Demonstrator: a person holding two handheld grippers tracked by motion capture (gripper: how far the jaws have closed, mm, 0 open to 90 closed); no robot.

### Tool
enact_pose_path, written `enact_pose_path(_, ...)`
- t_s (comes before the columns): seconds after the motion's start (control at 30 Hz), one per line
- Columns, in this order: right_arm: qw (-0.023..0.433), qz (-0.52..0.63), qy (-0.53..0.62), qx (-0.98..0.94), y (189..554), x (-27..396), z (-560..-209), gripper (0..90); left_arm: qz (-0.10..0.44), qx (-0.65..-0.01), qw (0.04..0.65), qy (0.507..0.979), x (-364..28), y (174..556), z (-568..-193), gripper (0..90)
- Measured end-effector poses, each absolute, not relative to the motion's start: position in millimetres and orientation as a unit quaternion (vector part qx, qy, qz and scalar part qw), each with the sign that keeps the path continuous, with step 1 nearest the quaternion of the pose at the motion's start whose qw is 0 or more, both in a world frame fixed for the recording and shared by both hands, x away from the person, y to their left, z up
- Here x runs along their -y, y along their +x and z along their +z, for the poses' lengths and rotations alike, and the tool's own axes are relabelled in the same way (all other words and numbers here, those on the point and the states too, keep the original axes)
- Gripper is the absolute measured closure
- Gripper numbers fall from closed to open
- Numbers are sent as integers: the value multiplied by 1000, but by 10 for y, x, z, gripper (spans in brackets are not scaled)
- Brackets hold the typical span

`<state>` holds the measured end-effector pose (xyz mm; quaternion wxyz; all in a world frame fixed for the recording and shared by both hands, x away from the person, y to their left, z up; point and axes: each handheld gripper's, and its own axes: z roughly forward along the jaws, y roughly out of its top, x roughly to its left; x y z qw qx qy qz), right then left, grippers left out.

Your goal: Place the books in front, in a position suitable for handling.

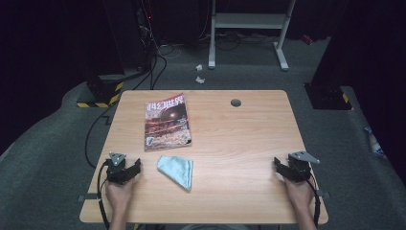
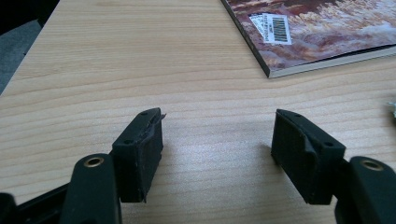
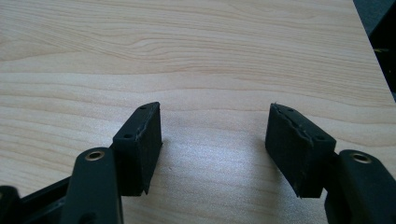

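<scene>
Start position: left gripper [image 1: 123,168] and right gripper [image 1: 290,167] rest wide open and empty; the light-blue cloth [image 1: 177,170] lies beside the left, below the magazine [image 1: 167,121], likely calling for a rightward reach.

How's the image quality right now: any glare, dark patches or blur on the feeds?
High view: the table is evenly lit, the room behind falls into near black, and the magazine cover reads soft. Left gripper view: the fingers look slightly soft and cast faint shadows on the wood, while the magazine's barcode stays legible. Right gripper view: sharp wood grain, soft shadows under the fingers, no glare.
</scene>
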<state>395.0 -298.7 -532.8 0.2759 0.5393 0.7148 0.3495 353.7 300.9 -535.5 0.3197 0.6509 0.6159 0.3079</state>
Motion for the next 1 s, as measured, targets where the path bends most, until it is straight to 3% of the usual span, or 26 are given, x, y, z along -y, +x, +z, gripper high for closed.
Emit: enact_pose_path(1.0,275,351,537,-716,3953,2982,-5329,361,286,-620,337,649,-3069,3538,-5330,364)
